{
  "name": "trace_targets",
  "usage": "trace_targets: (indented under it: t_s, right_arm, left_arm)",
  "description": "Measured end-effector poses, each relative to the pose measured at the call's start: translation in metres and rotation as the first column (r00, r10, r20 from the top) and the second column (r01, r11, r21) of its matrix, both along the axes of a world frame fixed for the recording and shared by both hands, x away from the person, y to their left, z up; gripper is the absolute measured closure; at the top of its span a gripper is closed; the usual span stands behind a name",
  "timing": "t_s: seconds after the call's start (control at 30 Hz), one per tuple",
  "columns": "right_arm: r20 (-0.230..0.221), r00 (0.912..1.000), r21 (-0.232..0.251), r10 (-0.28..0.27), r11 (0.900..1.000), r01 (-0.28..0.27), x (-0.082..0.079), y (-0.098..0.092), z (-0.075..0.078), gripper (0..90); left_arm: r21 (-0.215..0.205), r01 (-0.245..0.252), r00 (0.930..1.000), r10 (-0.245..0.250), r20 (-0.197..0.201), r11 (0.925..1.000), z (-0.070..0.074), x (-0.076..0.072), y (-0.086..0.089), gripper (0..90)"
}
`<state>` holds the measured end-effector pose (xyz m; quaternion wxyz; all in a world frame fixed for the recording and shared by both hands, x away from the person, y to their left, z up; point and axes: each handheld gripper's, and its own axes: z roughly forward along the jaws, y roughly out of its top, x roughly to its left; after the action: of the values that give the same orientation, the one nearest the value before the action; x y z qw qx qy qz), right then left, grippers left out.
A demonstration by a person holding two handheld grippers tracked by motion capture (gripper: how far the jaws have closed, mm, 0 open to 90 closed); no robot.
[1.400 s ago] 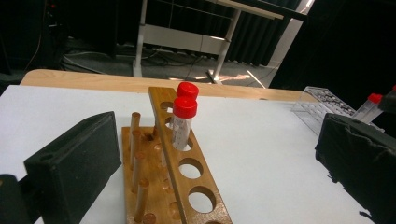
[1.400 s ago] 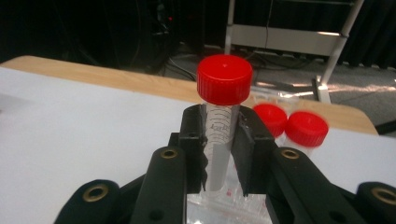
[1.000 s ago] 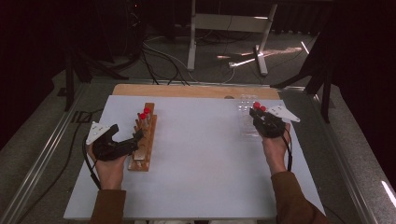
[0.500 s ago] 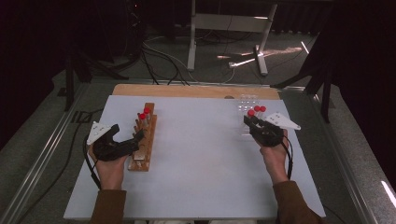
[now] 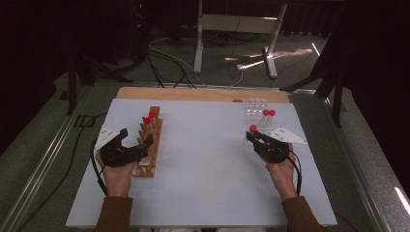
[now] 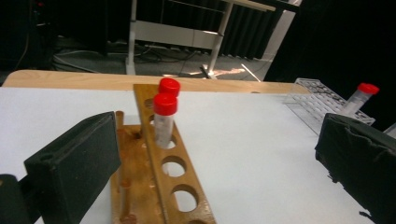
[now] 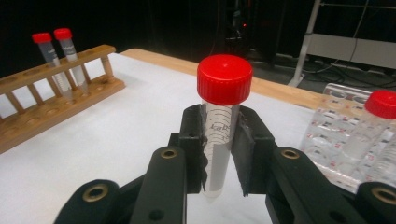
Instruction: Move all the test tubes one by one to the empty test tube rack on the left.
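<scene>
My right gripper is shut on a red-capped clear tube, held upright above the white table, left of the clear plastic rack. Two red-capped tubes stand in that rack. At the left, a wooden rack holds two red-capped tubes at its far end. My left gripper stands open, its jaws astride the wooden rack's near half with nothing gripped.
The white table top has a wooden strip along its far edge. Beyond it lie cables and a metal stand on the dark floor. A metal rail runs along the table's left side.
My right gripper has carried the tube leftward and toward me, away from the clear rack. The left gripper has kept still at the wooden rack.
</scene>
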<state>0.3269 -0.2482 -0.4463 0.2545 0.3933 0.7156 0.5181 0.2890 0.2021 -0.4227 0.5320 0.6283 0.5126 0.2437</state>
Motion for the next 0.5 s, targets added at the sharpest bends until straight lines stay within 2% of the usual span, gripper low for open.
trace_targets:
  t_s: [0.3, 0.5]
  right_arm:
    - [-0.024, 0.9988, -0.004, 0.044, 0.999, -0.044, -0.003, 0.007, -0.001, 73.8]
    - [-0.04, 0.9952, 0.006, 0.089, 0.996, -0.089, -0.005, 0.018, -0.001, 73.8]
  left_arm:
    - [0.002, 0.053, 0.9986, -0.053, -0.005, 0.9986, 0.002, -0.001, -0.017, 0.5]
    - [0.025, 0.113, 0.9935, -0.113, -0.013, 0.9932, 0.004, 0.001, -0.042, 0.6]
